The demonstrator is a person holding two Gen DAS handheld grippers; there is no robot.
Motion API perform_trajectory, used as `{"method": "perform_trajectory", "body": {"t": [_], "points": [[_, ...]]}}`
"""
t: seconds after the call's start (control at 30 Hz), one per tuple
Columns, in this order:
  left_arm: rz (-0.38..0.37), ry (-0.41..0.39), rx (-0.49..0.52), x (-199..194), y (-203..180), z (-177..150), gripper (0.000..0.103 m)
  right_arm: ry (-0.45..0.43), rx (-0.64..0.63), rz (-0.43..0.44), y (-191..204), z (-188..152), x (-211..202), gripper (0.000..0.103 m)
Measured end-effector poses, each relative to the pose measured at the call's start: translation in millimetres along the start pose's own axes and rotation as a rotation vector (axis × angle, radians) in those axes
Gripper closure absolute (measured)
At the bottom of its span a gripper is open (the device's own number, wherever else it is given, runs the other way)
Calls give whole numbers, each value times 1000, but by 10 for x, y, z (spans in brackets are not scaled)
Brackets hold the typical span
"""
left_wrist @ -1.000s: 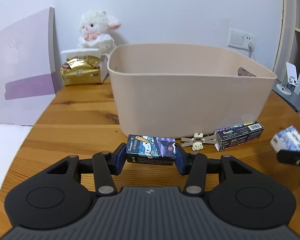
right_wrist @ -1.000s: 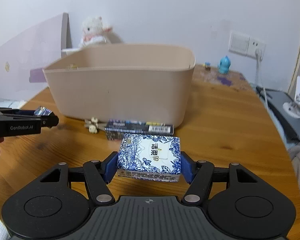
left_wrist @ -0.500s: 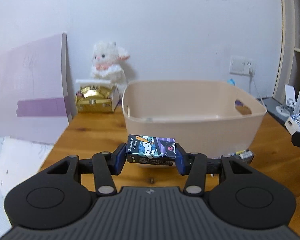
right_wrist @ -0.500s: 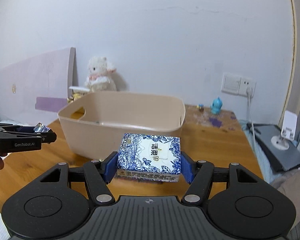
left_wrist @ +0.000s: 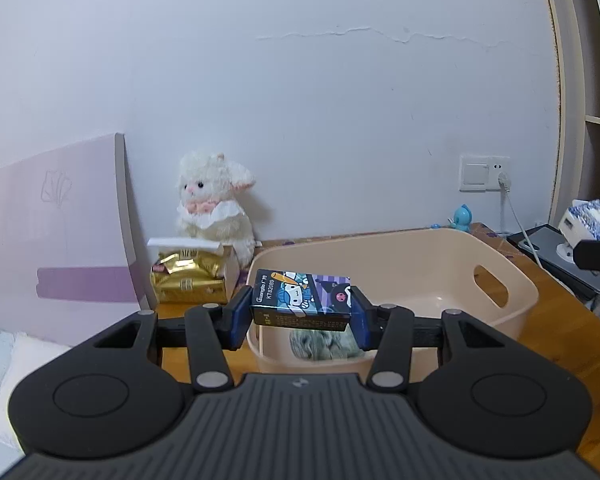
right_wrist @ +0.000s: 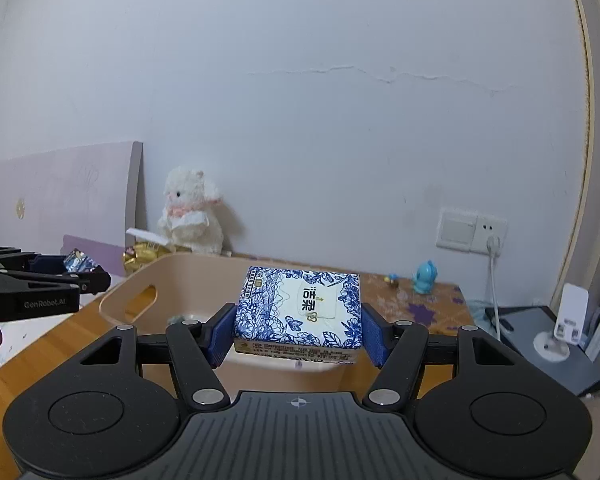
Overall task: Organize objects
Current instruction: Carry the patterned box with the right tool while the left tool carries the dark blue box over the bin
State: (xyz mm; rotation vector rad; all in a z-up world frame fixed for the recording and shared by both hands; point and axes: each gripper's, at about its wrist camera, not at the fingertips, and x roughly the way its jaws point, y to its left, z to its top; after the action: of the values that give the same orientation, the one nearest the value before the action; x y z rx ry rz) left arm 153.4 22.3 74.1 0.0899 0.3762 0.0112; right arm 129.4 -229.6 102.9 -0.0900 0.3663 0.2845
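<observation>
Cardboard, light and stiff: the left tool (left_wrist: 300, 316) clamps the cartoon-printed box (left_wrist: 301, 298) by its ends above the beige bin (left_wrist: 512, 312); the right tool (right_wrist: 298, 334) likewise grips the probably compressible blue-floral tissue pack (right_wrist: 298, 312) over the bin.

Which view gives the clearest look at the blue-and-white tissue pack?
The right wrist view: the tissue pack sits centred between the right gripper's jaws, its printed top and front edge legible. In the left wrist view, the pack appears only as a small corner at the far right edge.
</observation>
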Motion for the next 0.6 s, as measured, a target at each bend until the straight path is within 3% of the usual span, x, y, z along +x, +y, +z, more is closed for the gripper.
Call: {"method": "perform_trajectory", "body": {"t": [0.37,0.6], "points": [[8,122,44,665,-171,148,51,-3,-34,-11,24,301,466,42],[13,287,62,1185,-357,108,51,74,-70,-17,101,337,936,42]]}}
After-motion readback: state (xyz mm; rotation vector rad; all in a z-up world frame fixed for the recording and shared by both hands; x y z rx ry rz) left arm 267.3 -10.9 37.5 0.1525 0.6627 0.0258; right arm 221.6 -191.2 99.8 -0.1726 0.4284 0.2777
